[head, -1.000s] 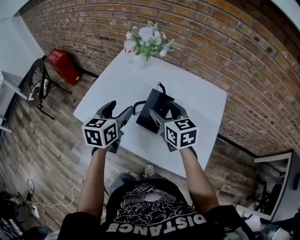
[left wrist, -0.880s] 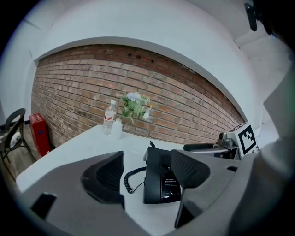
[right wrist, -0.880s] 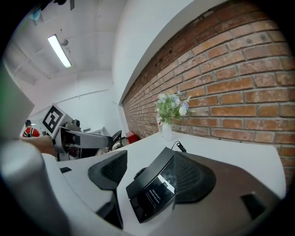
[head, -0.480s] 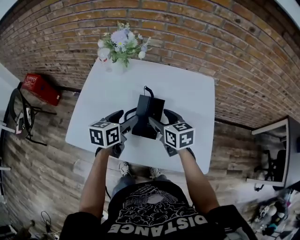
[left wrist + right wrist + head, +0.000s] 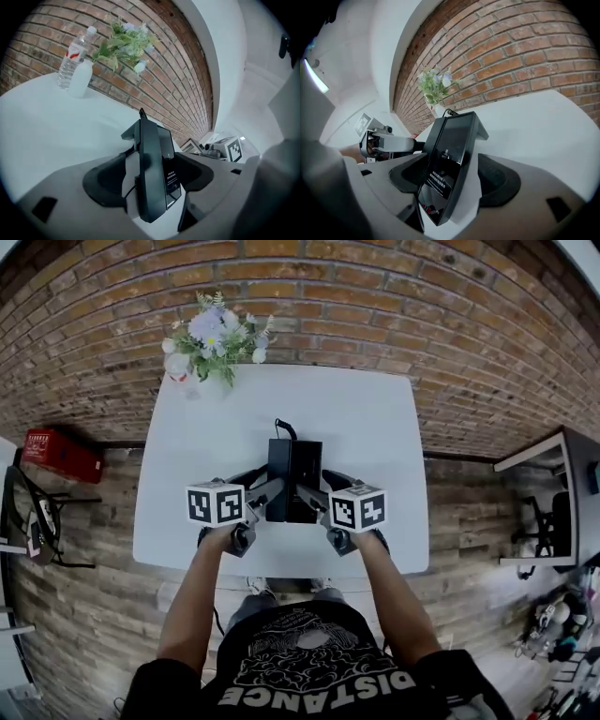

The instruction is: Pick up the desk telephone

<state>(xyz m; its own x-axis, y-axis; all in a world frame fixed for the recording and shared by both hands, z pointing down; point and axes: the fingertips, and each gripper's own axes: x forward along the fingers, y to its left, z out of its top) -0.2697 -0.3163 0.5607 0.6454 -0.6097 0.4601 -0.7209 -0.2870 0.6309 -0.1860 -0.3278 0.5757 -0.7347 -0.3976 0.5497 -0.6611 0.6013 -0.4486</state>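
A glossy black, slab-shaped plastic desk telephone is standing near the middle of the smooth white rectangular table. Both forearms are reaching forward and tilting downward. The grey left gripper, at the telephone's 8 o'clock, is holding its jaws wide around it with gaps showing. The right gripper, at 4 o'clock, is opening its jaws, with the telephone between them.

Office-type room: brick wall; plank floor; white table bearing desk phone and flowers; second desk at right.
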